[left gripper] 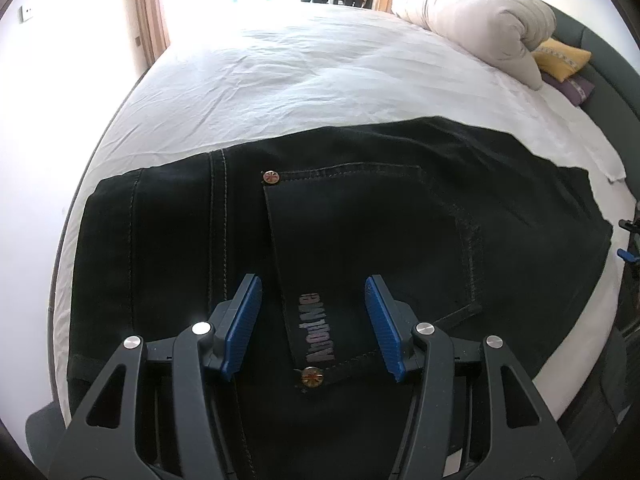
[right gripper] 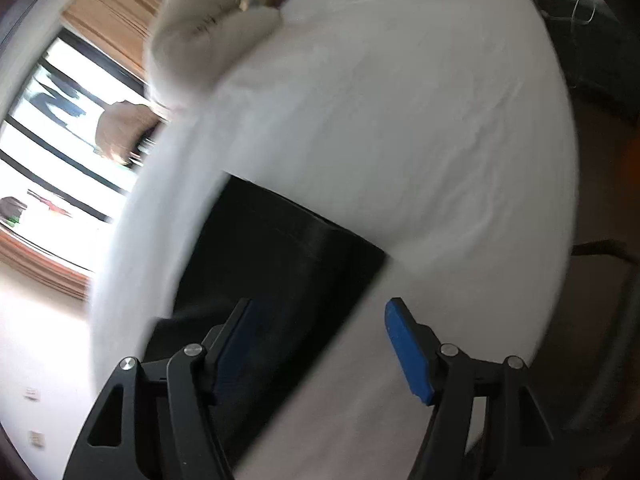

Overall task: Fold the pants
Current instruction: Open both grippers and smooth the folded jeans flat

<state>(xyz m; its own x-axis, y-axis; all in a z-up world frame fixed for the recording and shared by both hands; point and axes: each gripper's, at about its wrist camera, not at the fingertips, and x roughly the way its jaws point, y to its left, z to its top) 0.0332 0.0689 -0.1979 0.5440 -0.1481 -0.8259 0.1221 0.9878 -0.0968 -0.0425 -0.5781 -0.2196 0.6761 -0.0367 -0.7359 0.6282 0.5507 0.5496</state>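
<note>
Two tools hover over black jeans (left gripper: 360, 216) spread on a white-sheeted bed (left gripper: 320, 80). Left tool (left gripper: 314, 330), jaws half apart and holding nothing, points down at the back pocket (left gripper: 372, 240); the jeans' long axis runs away to its right. Right tool (right gripper: 324, 344), wide apart and empty, sits at what may be a folded edge in a blurred view. Bare sheet lies beyond.

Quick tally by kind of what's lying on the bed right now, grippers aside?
Dark pants: 1
Rolled white duvet: 1
Yellow cushion: 1
Purple cushion: 1
Total: 4 on the white sheet
</note>
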